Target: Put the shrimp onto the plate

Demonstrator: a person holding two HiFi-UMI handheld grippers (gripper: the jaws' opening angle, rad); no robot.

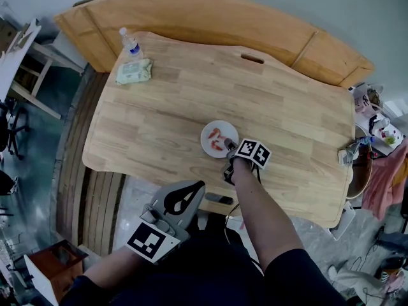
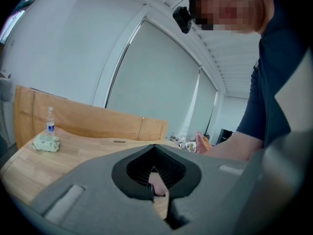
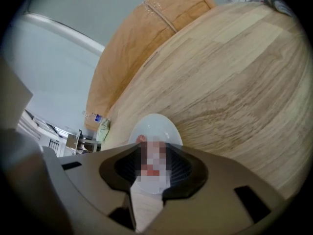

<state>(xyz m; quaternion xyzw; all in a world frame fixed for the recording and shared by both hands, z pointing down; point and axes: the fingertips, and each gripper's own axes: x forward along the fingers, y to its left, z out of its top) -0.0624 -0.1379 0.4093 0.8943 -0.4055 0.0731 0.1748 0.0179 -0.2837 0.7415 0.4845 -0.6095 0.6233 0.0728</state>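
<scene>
A small white plate sits near the front middle of the wooden table. Orange-red shrimp lie on the plate. My right gripper hovers at the plate's right front rim, jaws open, with nothing pinched between them. In the right gripper view the plate lies just beyond the right gripper, and a pink bit of shrimp shows on it beside a mosaic patch. My left gripper is held off the table's front edge near the person's body. The left gripper is shut and empty.
A water bottle and a green packet stand at the table's far left corner. A curved wooden board runs behind the table. Clutter and cloth crowd the right end. A slot is cut near the far edge.
</scene>
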